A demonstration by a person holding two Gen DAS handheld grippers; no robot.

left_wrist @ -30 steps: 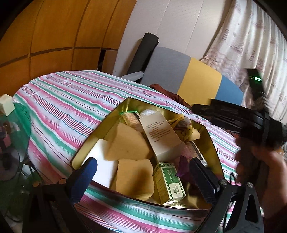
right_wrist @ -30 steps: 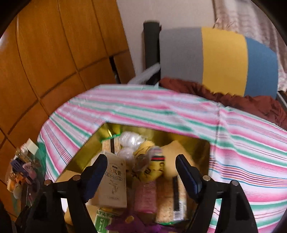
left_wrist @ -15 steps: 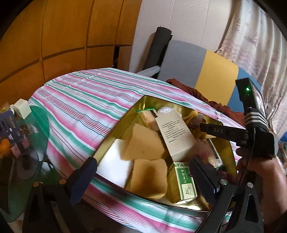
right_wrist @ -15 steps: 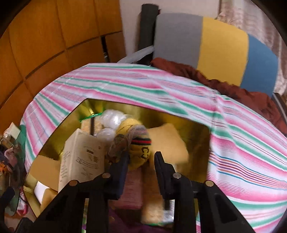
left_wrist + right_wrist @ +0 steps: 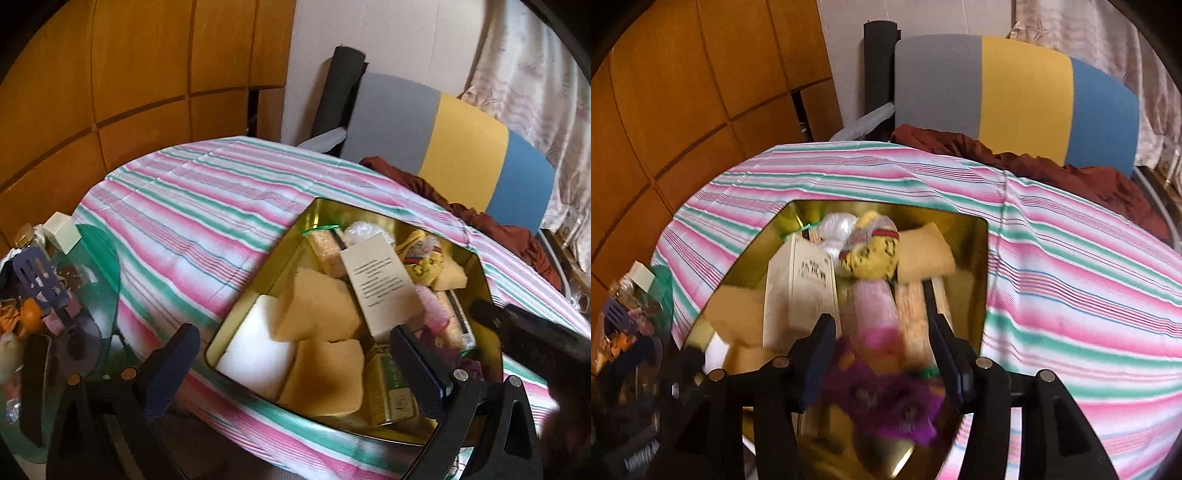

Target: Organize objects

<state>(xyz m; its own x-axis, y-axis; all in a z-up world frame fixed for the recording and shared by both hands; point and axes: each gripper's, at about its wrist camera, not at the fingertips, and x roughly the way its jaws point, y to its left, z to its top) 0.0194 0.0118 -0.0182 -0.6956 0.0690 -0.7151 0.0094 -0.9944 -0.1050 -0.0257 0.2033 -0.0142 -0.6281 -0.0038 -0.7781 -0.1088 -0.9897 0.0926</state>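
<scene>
A gold tin (image 5: 484, 273) (image 5: 979, 266) sits on the striped tablecloth, full of mixed items: tan sponges (image 5: 317, 314), a white block (image 5: 255, 354), a cream carton (image 5: 380, 288) (image 5: 801, 291), a green box (image 5: 388, 384), a yellow knit pouch (image 5: 871, 254) and a pink roll (image 5: 875, 317). My left gripper (image 5: 295, 358) is open over the tin's near edge, holding nothing. My right gripper (image 5: 882, 343) hovers over the tin with its jaws partly open around the pink roll's near end; the view is blurred and contact is unclear.
A striped cloth (image 5: 192, 206) covers the round table. A grey, yellow and blue chair back (image 5: 1015, 88) with a maroon cloth (image 5: 1052, 166) stands behind. A cluttered glass side table (image 5: 44, 295) lies at left. Wooden panels (image 5: 129, 74) line the wall.
My right gripper closed to a narrow gap, then reopened partly and drew back toward the tin's near side. My left gripper pulled back and shifted left; the tin's contents look unmoved.
</scene>
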